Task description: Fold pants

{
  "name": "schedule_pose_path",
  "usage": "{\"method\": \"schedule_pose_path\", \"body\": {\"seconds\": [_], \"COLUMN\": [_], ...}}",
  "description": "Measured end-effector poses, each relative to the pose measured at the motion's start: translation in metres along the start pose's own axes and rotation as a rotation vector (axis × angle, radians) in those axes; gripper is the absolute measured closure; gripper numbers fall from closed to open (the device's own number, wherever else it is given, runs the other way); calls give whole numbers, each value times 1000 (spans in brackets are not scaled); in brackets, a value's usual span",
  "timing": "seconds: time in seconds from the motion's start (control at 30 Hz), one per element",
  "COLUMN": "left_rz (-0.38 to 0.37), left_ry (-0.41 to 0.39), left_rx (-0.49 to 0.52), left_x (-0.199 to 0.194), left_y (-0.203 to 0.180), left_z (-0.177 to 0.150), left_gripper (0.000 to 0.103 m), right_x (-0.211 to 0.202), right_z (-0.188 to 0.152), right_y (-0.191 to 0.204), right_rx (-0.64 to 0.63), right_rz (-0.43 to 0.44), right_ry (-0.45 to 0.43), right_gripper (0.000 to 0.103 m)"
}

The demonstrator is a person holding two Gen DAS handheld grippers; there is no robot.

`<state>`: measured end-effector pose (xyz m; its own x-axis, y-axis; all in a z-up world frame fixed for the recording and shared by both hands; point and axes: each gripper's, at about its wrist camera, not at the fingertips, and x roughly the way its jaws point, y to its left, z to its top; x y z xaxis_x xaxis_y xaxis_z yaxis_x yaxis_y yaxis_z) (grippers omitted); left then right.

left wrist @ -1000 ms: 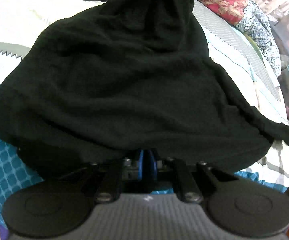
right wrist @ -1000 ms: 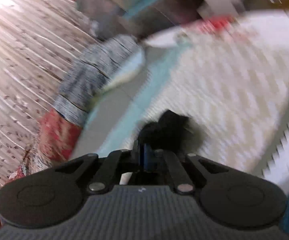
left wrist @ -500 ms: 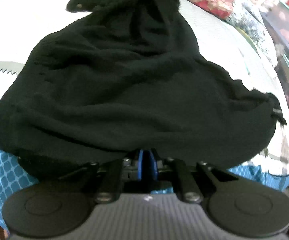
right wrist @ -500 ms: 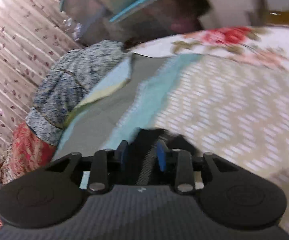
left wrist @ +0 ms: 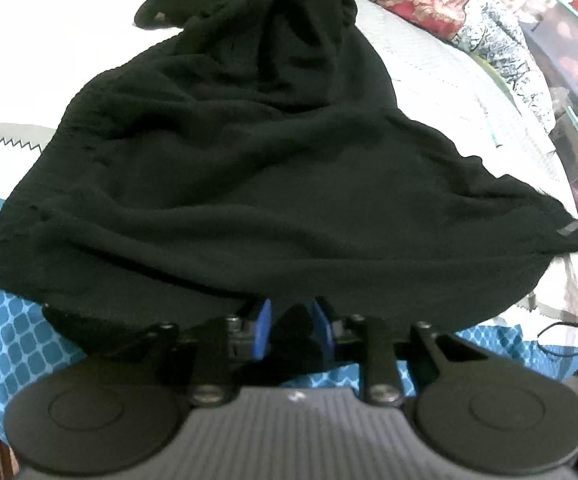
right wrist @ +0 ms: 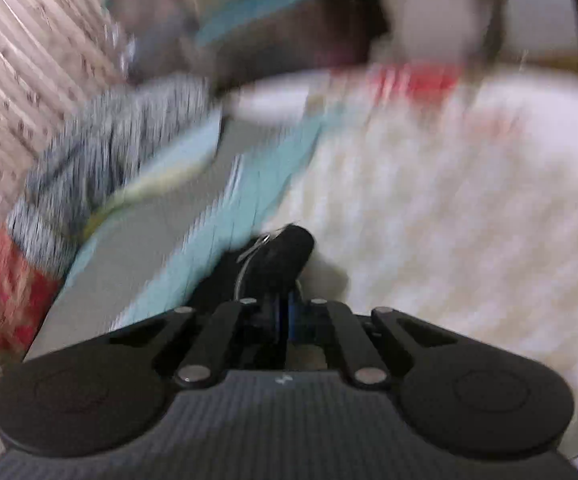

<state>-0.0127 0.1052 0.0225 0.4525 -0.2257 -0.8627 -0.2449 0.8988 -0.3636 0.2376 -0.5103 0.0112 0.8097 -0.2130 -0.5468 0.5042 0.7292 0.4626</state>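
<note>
Clearly, in the left wrist view, the black pants (left wrist: 257, 168) lay spread across the bed cover (left wrist: 441, 80), their long axis running straight away from the left gripper (left wrist: 291, 330): the wide end sat nearest the camera and the cloth narrowed to a bunched end at the far top of the picture. The blue fingers (left wrist: 264, 330) of that gripper stood a little apart, with the near hem of the pants lying over and between them, so the gripper looked released rather than clenched, though whether any cloth was pinched could not be told. One corner of the wide end was drawn out to a point at the far right edge, where a small grey tag (left wrist: 571, 229) showed; nothing on it could be read. In the right wrist view, which was badly blurred, the right gripper (right wrist: 285, 314) had its fingers closed together on a small black bunch of the pants (right wrist: 277, 256), with a pale thread or cord running over it, held just above the white cover. As a judgement, the right hand held that drawn-out corner, and the coming move turned on carrying it across the long axis toward the left side. No brand or writing was legible in either view.
</note>
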Motion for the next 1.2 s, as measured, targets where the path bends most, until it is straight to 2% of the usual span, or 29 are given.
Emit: {"method": "schedule_pose_path", "body": {"seconds": [0.07,0.13,0.17,0.2,0.23,0.27,0.33,0.4,0.47,0.53,0.6,0.7,0.83,0.9,0.93,0.97,1.07,1.13,1.2], "left_rz": [-24,-39,-38,-35,-35,-41,-56,-58,-43,-11,22,61,145,188,201,205,187,159,169], "left_ry": [1,4,6,5,2,-3,-25,-63,-112,-173,-216,-263,-325,-343,-349,-359,-386,-396,-390], "left_rx": [22,47,55,61,63,62,56,53,31,-25,-90,-140,-65,12,41,68,134,165,184], "left_x": [-1,0,1,0,-2,-6,-18,-36,-54,-70,-79,-81,-64,-45,-36,-26,8,29,51], "left_y": [-3,-6,-7,-6,-5,-4,0,11,26,47,69,92,95,83,75,68,42,35,29], "left_z": [0,-2,-3,-6,-8,-10,-14,-15,-12,-8,0,21,69,94,103,113,142,147,148], "left_gripper": [80,80,80,80,80,80,78,76,76,74,74,74,67,61,52,45,39,32,35], "right_x": [-27,-38,-36,-28,-21,-17,-33,-57,-76,-91,-101,-103,-100,-103,-105,-108,-116,-123,-125], "right_z": [18,29,31,32,30,27,19,13,10,9,7,-9,-61,-89,-101,-115,-162,-201,-243], "right_y": [-11,-25,-32,-42,-54,-66,-96,-106,-99,-76,-45,23,142,202,229,259,345,402,448], "right_rx": [-36,-69,-89,-101,-90,-53,83,169,121,41,-35,-182,-432,-560,-616,-674,-835,-945,-1041], "right_rz": [-56,-127,-166,-194,-223,-260,-308,-332,-299,-232,-125,90,357,477,525,573,708,807,893], "right_ry": [-95,-101,-70,8,87,122,74,-26,-78,-100,-93,9,152,226,256,285,363,439,537], "right_gripper": [97,96,94,87,79,75,51,52,52,52,52,52,52,52,52,52,51,40,30]}}
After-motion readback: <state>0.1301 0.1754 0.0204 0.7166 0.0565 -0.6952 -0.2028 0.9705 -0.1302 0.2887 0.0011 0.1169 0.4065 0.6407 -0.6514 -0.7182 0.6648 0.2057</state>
